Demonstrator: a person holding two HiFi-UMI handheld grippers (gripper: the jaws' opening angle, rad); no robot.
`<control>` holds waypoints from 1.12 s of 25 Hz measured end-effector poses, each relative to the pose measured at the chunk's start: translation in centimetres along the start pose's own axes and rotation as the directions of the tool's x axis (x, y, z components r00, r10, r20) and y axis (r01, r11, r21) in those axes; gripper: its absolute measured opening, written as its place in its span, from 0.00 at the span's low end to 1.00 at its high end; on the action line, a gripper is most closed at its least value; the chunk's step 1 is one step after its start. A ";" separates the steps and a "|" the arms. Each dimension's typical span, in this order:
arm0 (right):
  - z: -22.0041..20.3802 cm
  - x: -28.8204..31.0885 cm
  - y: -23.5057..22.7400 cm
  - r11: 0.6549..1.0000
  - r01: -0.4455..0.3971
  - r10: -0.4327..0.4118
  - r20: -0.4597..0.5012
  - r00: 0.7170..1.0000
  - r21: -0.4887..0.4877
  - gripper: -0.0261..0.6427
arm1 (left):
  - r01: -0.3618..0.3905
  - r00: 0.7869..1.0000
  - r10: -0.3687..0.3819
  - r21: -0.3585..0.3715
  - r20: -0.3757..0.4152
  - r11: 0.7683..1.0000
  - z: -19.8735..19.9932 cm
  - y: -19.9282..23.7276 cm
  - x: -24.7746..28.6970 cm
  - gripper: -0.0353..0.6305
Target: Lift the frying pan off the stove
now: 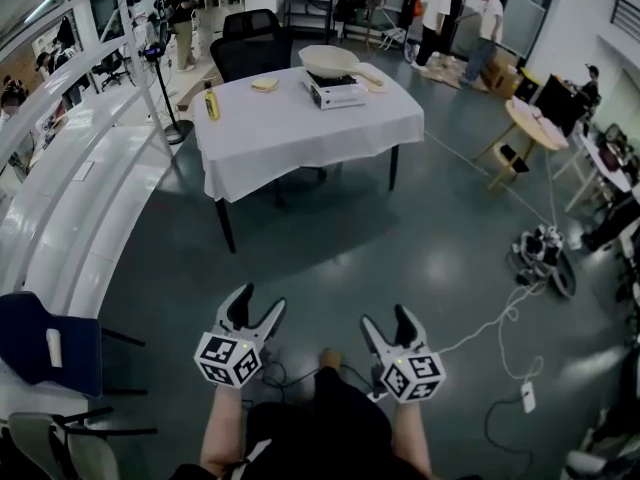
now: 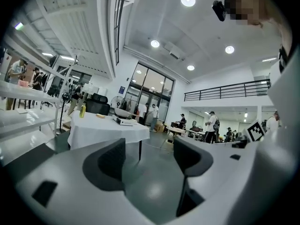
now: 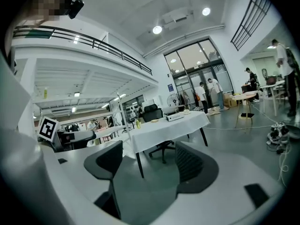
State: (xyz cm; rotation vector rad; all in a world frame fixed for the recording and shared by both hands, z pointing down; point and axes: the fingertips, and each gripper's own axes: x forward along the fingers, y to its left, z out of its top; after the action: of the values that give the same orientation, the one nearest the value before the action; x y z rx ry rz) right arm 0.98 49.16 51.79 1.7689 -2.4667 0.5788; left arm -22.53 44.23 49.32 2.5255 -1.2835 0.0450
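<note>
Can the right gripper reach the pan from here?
Probably not yet. The right gripper, open and empty, is near the person's body; the pan sits on the stove, far across the floor. Nothing seems to block the way.

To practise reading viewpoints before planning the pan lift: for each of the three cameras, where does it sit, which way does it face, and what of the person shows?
Head view: on the head, facing steeply down; floor, far table, both forearms, left claw and right claw.
Left gripper view: on the left claw, facing forward to the table; its open jaws fill the foreground.
Right gripper view: on the right claw, same heading; open jaws likewise.
Shared: all three see the table.
</note>
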 end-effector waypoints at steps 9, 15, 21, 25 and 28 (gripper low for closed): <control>3.4 6.8 -6.4 1.000 0.001 -0.001 0.010 1.000 -0.010 0.53 | 0.006 1.000 -0.006 0.008 0.002 1.000 1.5 1.3 9.3 0.51; 4.6 9.7 -9.3 1.000 -0.002 0.002 -0.014 1.000 -0.017 0.53 | -0.003 1.000 0.003 -0.005 -0.003 1.000 2.0 2.1 13.2 0.51; 5.7 11.3 -11.5 1.000 -0.021 0.021 -0.018 1.000 -0.019 0.53 | -0.008 1.000 0.008 -0.007 0.004 1.000 2.4 2.1 16.4 0.51; 6.0 12.7 -12.8 1.000 -0.022 0.022 -0.014 1.000 -0.020 0.53 | -0.021 1.000 0.021 -0.009 0.008 1.000 2.1 2.5 17.8 0.51; 6.0 13.2 -13.4 0.999 -0.038 0.037 -0.020 0.999 -0.023 0.53 | -0.032 0.999 0.032 -0.016 0.009 0.999 1.8 2.6 18.5 0.51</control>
State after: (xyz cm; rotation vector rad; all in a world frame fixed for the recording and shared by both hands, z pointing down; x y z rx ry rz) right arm 9.85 31.56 53.25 1.7035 -2.4881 0.5654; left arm -13.68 27.81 51.28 2.4949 -1.3221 0.0300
